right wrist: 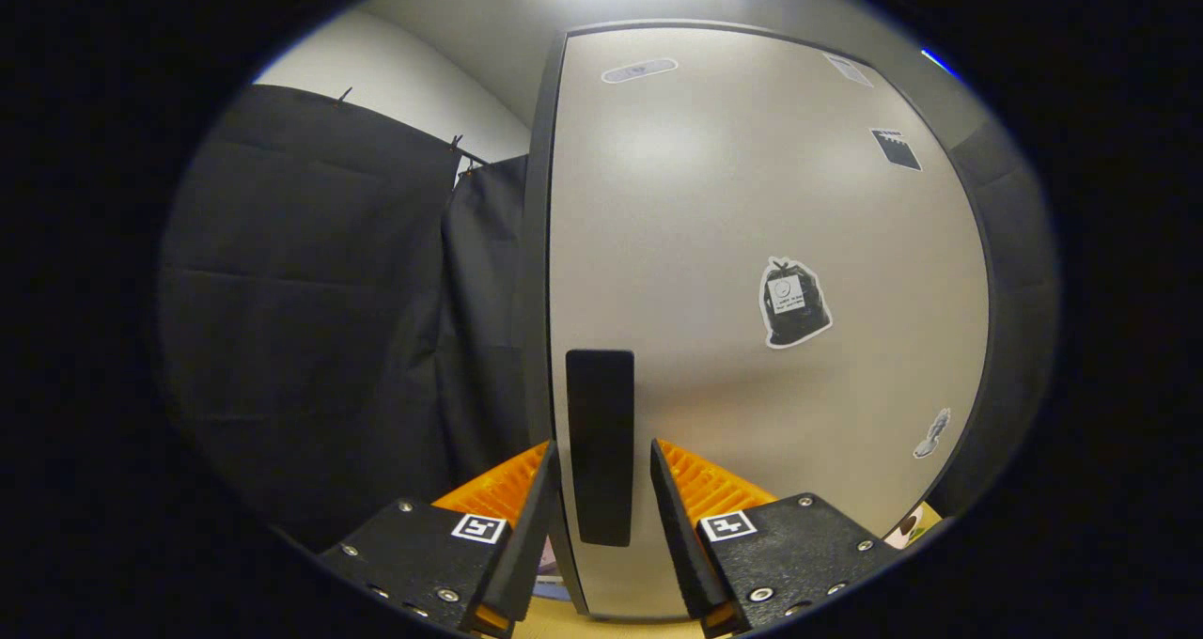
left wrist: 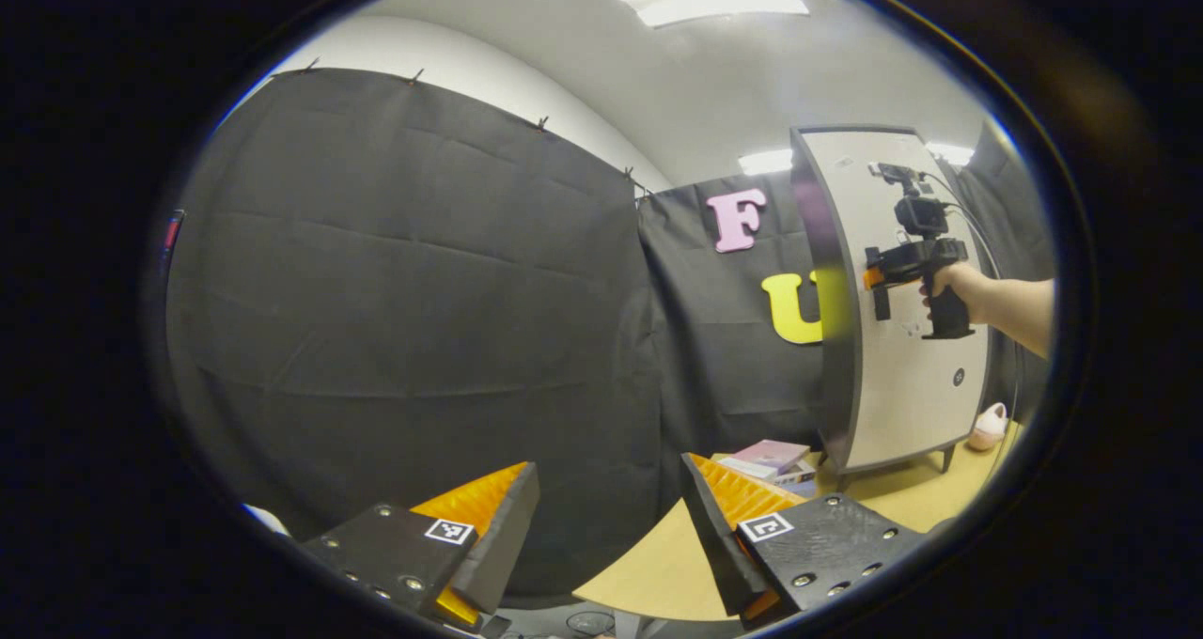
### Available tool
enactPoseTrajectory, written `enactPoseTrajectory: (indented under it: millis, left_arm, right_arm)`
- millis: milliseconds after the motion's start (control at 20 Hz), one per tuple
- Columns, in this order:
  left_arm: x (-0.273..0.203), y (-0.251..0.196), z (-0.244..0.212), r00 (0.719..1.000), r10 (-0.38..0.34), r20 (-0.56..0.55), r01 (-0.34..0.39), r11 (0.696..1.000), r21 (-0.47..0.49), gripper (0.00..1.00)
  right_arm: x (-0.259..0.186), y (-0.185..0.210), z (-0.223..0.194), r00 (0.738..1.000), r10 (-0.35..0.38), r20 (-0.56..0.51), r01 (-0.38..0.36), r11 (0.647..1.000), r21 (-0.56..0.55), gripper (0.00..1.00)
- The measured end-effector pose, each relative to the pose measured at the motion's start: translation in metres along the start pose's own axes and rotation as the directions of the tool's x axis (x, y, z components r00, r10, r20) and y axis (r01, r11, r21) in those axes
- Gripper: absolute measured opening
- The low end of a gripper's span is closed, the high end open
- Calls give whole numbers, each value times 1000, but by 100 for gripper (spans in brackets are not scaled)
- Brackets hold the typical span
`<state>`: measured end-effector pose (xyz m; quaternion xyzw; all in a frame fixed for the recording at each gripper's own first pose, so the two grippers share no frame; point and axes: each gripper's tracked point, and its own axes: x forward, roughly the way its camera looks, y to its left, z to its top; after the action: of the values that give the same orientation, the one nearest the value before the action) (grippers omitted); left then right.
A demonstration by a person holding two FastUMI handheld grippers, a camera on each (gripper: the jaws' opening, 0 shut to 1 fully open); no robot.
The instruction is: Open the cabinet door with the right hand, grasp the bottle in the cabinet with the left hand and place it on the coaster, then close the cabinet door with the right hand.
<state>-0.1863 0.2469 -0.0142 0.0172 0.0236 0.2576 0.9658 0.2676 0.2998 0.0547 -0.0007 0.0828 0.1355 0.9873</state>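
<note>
The right gripper [right wrist: 601, 489] stands at the cabinet door [right wrist: 752, 244], its two fingers set either side of the dark upright handle [right wrist: 600, 446]; the fingers look close on the handle, yet a sliver of door shows at each side, so I cannot tell whether they press it or merely straddle it; in the left gripper view the same right gripper [left wrist: 879, 277] is seen farther off, held by a hand [left wrist: 954, 287] against the door [left wrist: 902, 338] of the cabinet, which stands on the pale table [left wrist: 658, 573]. The door appears flush or nearly so, so by my judgement the opening has barely begun; the bottle presumably sits behind the door, and neither it nor the coaster can be made out. The left gripper [left wrist: 611, 526] hangs wide open and empty above the table edge, well apart from the cabinet; some boxes [left wrist: 775, 460] lie near the cabinet's foot. Still left: swing the door, fetch the bottle, set it down, shut the door.
</note>
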Motion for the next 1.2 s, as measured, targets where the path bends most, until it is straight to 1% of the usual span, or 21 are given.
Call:
enactPoseTrajectory:
  millis: [50, 100, 150, 200, 250, 350, 500, 550, 600, 650, 700, 750, 800, 950, 1000, 1150, 1200]
  left_arm:
    - [0, 0, -1, 1000, -1, -1, 1, 1000, -1, 90]
    - [0, 1, -2, 1000, -4, -2, 4, 1000, -1, 90]
    - [1, 2, -3, 1000, -7, -3, 7, 1000, -3, 90]
    - [2, 1, -4, 1000, -12, -5, 12, 1000, -6, 86]
    - [2, 0, -4, 1000, -20, -6, 19, 1000, -10, 90]
    - [2, -3, -1, 999, -34, -3, 34, 999, -16, 90]
    - [9, -18, 2, 997, -73, 3, 73, 997, -30, 90]
    - [14, -28, 2, 996, -93, 4, 93, 995, -35, 86]
    - [20, -38, 2, 994, -112, 5, 112, 993, -37, 86]
    - [23, -46, 4, 992, -127, 8, 128, 991, -39, 90]
    - [24, -52, 5, 989, -144, 12, 145, 989, -42, 90]
    - [24, -60, 7, 987, -162, 15, 163, 986, -43, 86]
    - [24, -68, 6, 983, -181, 17, 182, 982, -43, 90]
    - [29, -95, 6, 970, -240, 22, 241, 970, -36, 90]
    - [29, -103, 6, 966, -258, 26, 259, 965, -37, 86]
    - [30, -121, 7, 951, -308, 31, 309, 950, -49, 86]
    - [31, -129, 6, 946, -322, 32, 324, 945, -54, 90]
  right_arm:
    - [2, 0, -3, 1000, -5, -16, 5, 1000, 6, 56]
    - [3, 2, -3, 1000, 8, -20, -7, 1000, 23, 51]
    - [4, 3, -3, 1000, 1, -20, 0, 999, 39, 41]
    - [5, 2, -4, 1000, 5, -29, -4, 999, 36, 35]
    - [1, 2, -3, 1000, 7, -30, -7, 1000, 25, 28]
    - [1, 1, -5, 999, 20, -43, -19, 1000, 7, 22]
    - [-8, 5, -4, 997, 56, -49, -55, 998, 13, 20]
    - [-12, 5, -3, 996, 68, -50, -68, 998, 11, 19]
    - [-16, 6, -2, 996, 80, -48, -80, 997, 12, 21]
    - [-20, 6, -2, 995, 92, -45, -92, 996, 15, 21]
    - [-25, 7, -1, 994, 104, -41, -104, 994, 20, 21]
    - [-29, 7, 0, 993, 117, -36, -116, 993, 21, 21]
    - [-33, 7, 0, 991, 129, -31, -128, 992, 20, 21]
    - [-37, 4, -2, 988, 152, -30, -151, 988, 26, 21]
    - [-38, 4, -2, 987, 156, -30, -156, 988, 24, 21]
    - [-42, 2, -3, 986, 166, -31, -165, 986, 23, 21]
    - [-44, 1, -3, 985, 168, -31, -168, 986, 24, 21]
